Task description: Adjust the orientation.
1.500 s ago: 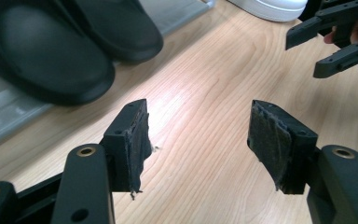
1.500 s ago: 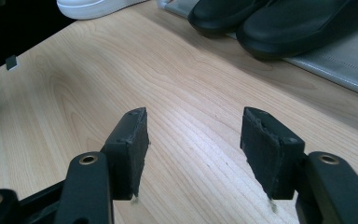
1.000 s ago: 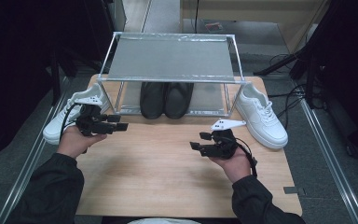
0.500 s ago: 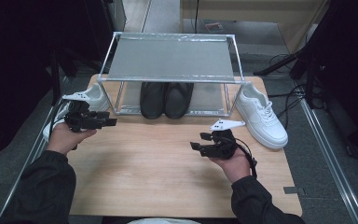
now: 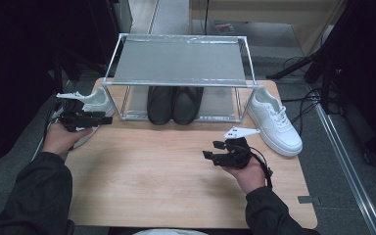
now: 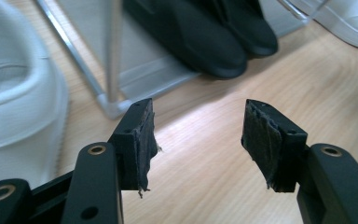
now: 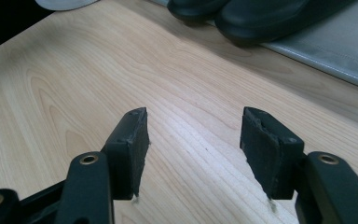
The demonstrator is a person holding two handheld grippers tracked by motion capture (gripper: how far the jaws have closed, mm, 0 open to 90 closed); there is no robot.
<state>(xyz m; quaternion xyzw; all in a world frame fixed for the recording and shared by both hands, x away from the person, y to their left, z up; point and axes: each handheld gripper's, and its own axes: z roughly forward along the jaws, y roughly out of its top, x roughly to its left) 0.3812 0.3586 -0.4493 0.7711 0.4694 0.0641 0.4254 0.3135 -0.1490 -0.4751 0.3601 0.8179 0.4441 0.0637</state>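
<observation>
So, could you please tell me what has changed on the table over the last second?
The left hand-held gripper has slid leftward toward the table edge, beside the left white sneaker. Its jaws have just been closing a little, with nothing between them. The right hand-held gripper, the black shoes under the rack and the right white sneaker stayed put.

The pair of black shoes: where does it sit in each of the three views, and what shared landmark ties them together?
High view: pair of black shoes at centre, on the lower shelf of the metal rack.
Left gripper view: upper middle, beyond a rack post.
Right gripper view: top edge, right of centre, toes pointing toward the camera.
Shared landmark: the rack's grey lower shelf under the shoes, on the wooden table.
</observation>
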